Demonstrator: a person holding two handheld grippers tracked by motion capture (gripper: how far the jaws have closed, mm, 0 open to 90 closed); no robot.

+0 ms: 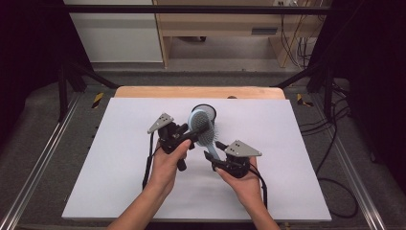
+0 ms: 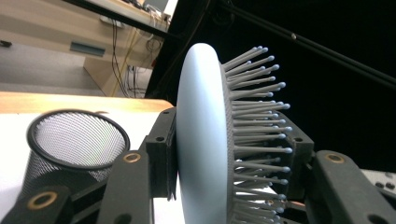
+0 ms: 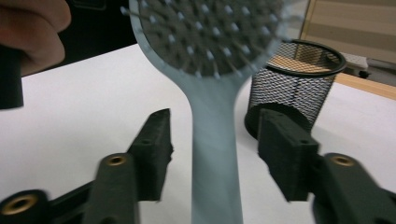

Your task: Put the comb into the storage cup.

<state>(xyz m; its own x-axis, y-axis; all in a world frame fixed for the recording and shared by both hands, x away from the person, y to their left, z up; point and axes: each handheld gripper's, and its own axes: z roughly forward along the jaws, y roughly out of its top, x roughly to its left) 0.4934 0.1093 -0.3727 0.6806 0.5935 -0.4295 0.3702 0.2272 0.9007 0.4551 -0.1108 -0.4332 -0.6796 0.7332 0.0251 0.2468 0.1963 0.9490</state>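
A light blue hairbrush with grey bristles is held above the table, its handle pointing toward me. My left gripper is shut on the brush head, one jaw against the smooth back and the other among the bristles. My right gripper is open around the handle. In the right gripper view the handle runs between the two jaws of the right gripper with a gap on each side. A black mesh cup stands upright just behind the brush.
The white table sheet has free room on both sides of my hands. A wooden edge borders it at the back. The mesh cup stands close behind the right jaw, and the other hand is at the upper left.
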